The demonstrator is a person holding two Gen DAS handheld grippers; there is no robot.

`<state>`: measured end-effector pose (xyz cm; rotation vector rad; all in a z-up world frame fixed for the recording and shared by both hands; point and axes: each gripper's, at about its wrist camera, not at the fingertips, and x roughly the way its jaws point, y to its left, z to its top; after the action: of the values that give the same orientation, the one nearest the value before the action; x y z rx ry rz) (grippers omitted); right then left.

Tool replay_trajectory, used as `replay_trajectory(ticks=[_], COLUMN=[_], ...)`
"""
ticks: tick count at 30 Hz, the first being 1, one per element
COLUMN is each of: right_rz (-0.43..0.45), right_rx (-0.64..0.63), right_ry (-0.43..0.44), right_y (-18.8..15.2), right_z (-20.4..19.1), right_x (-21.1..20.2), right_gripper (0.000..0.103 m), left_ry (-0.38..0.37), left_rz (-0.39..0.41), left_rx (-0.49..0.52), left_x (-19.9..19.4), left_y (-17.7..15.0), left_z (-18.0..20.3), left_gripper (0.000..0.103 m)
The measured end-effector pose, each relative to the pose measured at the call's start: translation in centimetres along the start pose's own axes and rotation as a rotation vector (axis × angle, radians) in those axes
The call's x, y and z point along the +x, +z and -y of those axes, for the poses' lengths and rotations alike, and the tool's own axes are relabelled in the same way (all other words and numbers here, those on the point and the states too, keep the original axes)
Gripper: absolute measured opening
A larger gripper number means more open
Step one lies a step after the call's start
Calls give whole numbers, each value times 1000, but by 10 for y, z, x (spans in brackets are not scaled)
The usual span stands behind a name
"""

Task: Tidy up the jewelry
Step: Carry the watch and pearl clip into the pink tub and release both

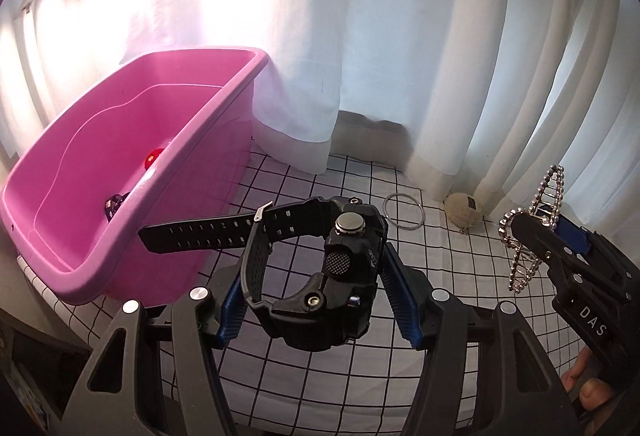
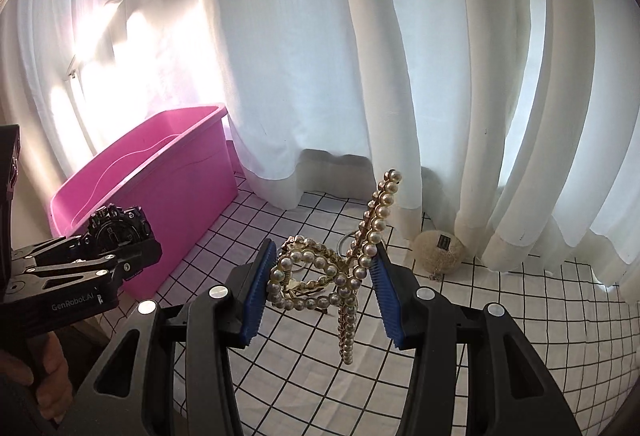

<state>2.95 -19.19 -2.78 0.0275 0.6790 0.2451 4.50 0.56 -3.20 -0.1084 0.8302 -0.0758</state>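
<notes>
Both claws are loaded and off the cloth — this reads as the carry step, pick done, drop not yet done.

Left gripper [image 1: 310,278]: blue pads clamped on a chunky black watch [image 1: 320,268], gripping the case from both sides, strap tail sticking out to the claw's left. The pink bin [image 1: 168,196] sits ahead and to the left of this claw, near but apart from it; a small red item [image 1: 154,157] and a dark item [image 1: 114,203] already lie inside (too small to name).

Right gripper [image 2: 322,286]: pads closed on a pearl hair claw clip [image 2: 340,268], one beaded arm poking up past the right pad, another hanging below the jaws. From this claw the bin is well off to the left, with the other gripper between.

Left on the checked cloth [image 1: 320,388], ahead of both claws near the white curtain [image 2: 320,56]: a thin metal ring [image 1: 402,211] and, just to its right, a round beige piece with a small dark tag [image 1: 464,213].

Next move, as I judge it — swing the left claw left over the bin rim and open above the floor of the bin, clearing the wall so the strap tail does not catch. The right claw has the longer path and probably waits or follows behind, since both cannot fit over the same corner. The clip looks springy and lopsided; it could twist in the pads if the grip loosens early.
</notes>
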Motion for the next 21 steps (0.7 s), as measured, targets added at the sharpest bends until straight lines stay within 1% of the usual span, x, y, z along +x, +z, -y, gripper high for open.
replay_trajectory(ticks=[2, 8, 13, 21], right_rz=[4, 6, 10, 29], right_rx=[-4, -10, -19, -38], right_ry=[3, -2, -5, 8], right_y=[3, 5, 6, 11], right_z=[-1, 6, 14, 25], right_x=[-1, -8, -17, -32], right_gripper=[46, 46, 46, 46], left_ry=[3, -19, -32, -35], left_rz=[8, 4, 15, 57], left_rx=[9, 16, 27, 33], left_x=[-2, -7, -15, -33], left_y=[-1, -8, -12, -14], left_z=[4, 15, 29, 48], left_gripper=[59, 59, 59, 59])
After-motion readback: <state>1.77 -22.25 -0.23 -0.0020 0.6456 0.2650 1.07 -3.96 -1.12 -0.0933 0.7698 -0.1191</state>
